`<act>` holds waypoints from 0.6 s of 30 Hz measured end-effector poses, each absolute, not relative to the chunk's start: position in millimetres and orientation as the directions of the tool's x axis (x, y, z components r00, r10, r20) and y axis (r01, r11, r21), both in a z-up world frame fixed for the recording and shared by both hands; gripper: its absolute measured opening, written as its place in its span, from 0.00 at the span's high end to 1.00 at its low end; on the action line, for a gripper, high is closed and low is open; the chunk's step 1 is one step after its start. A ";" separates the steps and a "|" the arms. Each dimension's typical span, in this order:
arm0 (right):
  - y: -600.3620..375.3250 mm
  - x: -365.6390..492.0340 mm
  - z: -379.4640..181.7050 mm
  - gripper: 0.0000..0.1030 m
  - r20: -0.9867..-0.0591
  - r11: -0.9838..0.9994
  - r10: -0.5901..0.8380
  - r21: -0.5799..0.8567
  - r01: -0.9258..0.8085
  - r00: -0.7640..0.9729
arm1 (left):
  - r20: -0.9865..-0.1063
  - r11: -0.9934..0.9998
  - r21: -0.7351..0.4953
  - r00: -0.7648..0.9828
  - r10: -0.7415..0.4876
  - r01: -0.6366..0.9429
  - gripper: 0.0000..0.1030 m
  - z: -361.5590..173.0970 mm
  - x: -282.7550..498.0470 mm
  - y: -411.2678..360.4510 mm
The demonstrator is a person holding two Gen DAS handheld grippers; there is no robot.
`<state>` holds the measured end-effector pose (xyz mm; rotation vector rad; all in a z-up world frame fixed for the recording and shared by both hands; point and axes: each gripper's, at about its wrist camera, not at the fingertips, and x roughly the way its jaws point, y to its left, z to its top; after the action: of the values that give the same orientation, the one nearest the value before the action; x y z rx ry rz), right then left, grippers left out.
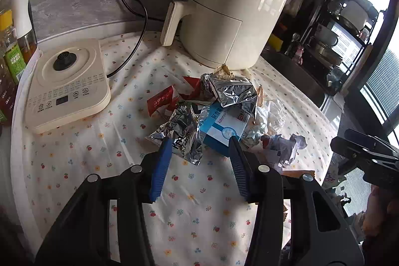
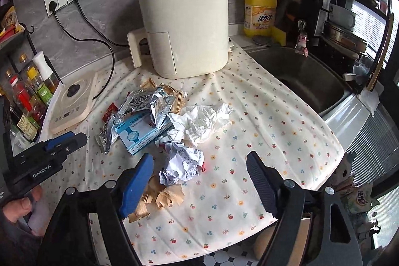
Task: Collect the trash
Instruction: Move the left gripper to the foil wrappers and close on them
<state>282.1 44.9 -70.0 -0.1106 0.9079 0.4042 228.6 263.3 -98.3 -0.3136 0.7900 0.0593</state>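
The trash heap [image 1: 219,111] lies just ahead of the left claw [image 1: 200,143], whose half-parted jaws are empty — crinkled foil wrapper [image 1: 184,138] and blue carton [image 1: 222,131] at its tips; the right claw [image 2: 199,163], gaping wide, straddles a crumpled paper ball [image 2: 182,161] on the floral tabletop [image 2: 261,116].

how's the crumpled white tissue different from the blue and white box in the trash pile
The white tissue is crumpled, soft and plain, with no set shape; the blue and white box is flat, straight-edged and printed with text. The tissue lies uncovered on the sink side of the pile; the box is partly covered by a silver foil wrapper. Both rest on the floral cloth in front of the cream appliance.
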 end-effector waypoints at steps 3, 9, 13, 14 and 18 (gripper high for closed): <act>50.2 294.3 -82.1 0.31 -0.804 0.924 0.277 0.072 -0.376 0.527 | -0.712 0.950 -0.264 0.698 -0.078 -0.163 0.56 -107.1 241.7 267.3; 59.7 312.7 -102.0 0.34 -0.832 0.927 0.277 0.099 -0.363 0.481 | -0.737 0.954 -0.264 0.668 -0.104 -0.143 0.57 -127.0 269.8 269.5; 66.0 319.5 -112.1 0.34 -0.843 0.923 0.286 0.115 -0.366 0.455 | -0.757 0.959 -0.249 0.645 -0.107 -0.133 0.57 -138.4 285.3 270.0; 67.8 320.6 -115.5 0.34 -0.847 0.921 0.290 0.121 -0.370 0.446 | -0.760 0.959 -0.248 0.641 -0.107 -0.135 0.62 -141.1 288.3 270.0; 73.0 322.5 -126.6 0.65 -0.855 0.904 0.322 0.150 -0.401 0.407 | -0.769 0.948 -0.278 0.627 -0.124 -0.155 0.89 -145.6 291.8 273.7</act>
<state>322.5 73.0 -126.6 -0.0838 1.0577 0.4569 291.8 273.7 -145.6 -0.3349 0.8976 0.0182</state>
